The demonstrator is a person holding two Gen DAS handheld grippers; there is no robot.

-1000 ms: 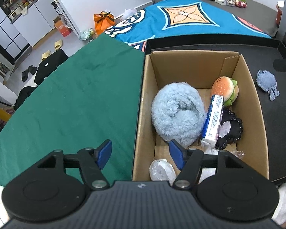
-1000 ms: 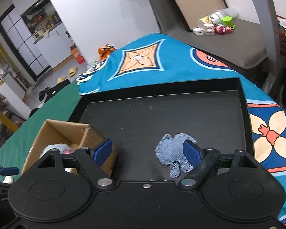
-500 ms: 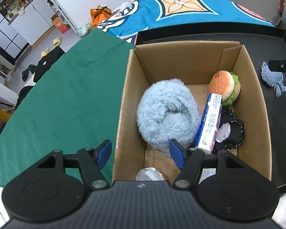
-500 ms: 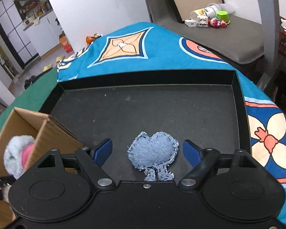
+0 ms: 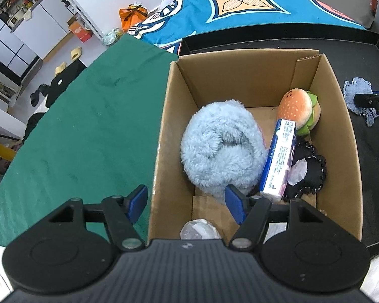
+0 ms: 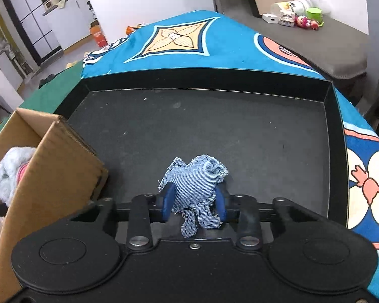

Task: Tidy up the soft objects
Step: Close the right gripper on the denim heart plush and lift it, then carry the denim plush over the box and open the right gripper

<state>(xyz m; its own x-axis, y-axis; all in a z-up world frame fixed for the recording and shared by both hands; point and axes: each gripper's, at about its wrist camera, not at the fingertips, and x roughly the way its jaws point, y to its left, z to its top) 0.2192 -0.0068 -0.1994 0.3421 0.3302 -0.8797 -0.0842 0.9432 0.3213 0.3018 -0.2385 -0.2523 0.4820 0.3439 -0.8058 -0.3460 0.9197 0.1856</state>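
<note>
A small denim plush lies on the black tray. My right gripper is closing on it, and both blue pads press its sides. From the left wrist view the same denim plush shows right of the cardboard box, with a right fingertip on it. In the box lie a fluffy light-blue plush, a burger plush, a tissue pack and a black lace piece. My left gripper stands open, astride the box's left wall near its front corner.
The box stands at the tray's left end, on green cloth. A blue patterned cloth lies beyond the tray. A crumpled clear wrapper sits at the box's near end. Small toys and a cup stand on a grey surface behind.
My right gripper came down over the denim plush and its jaws closed from wide apart onto it. The left gripper drifted slightly left along the box, then held still.
</note>
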